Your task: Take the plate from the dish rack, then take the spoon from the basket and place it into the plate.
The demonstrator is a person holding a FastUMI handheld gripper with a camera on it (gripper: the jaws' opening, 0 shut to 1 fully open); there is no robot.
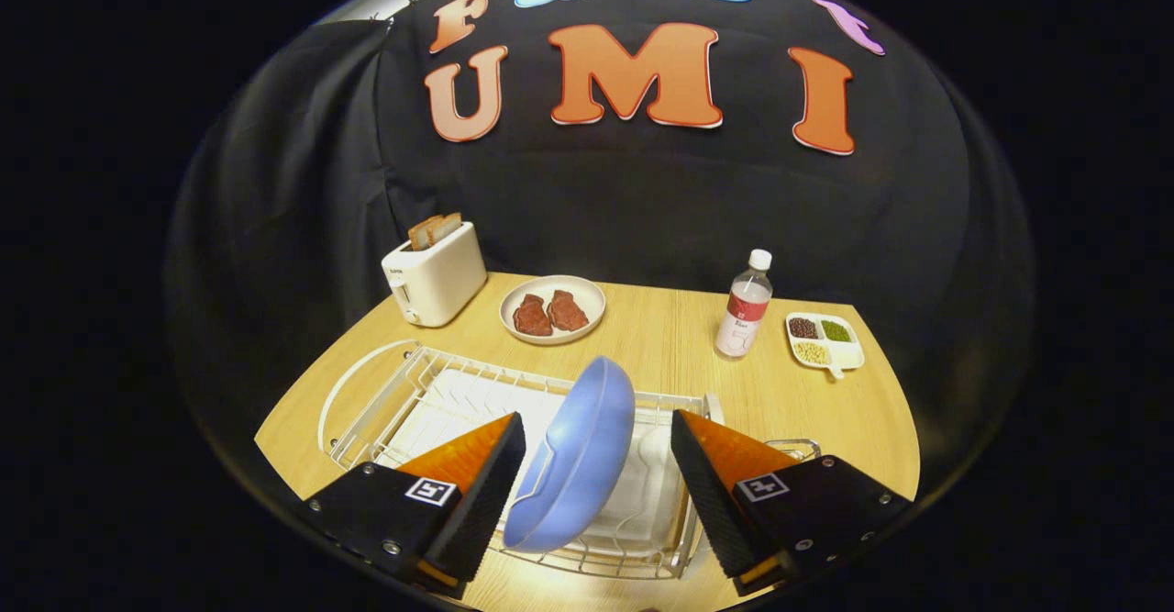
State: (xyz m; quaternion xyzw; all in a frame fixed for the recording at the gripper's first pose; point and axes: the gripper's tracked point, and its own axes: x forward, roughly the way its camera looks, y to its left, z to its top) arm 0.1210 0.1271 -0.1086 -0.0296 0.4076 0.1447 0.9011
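A: How are the jaws of the gripper seen?

B: They are held wide apart, with nothing gripped. The blue plate is seen between them, standing tilted on edge in the white wire dish rack. A gap is left on the right side; whether the left finger touches the plate's rim cannot be told.

A: What is laid out on the desk beyond the rack?

B: A white toaster with bread in its slots is placed far left. A plate with two pieces of meat is set beside it. A water bottle stands further right, just beside a divided dish of beans.
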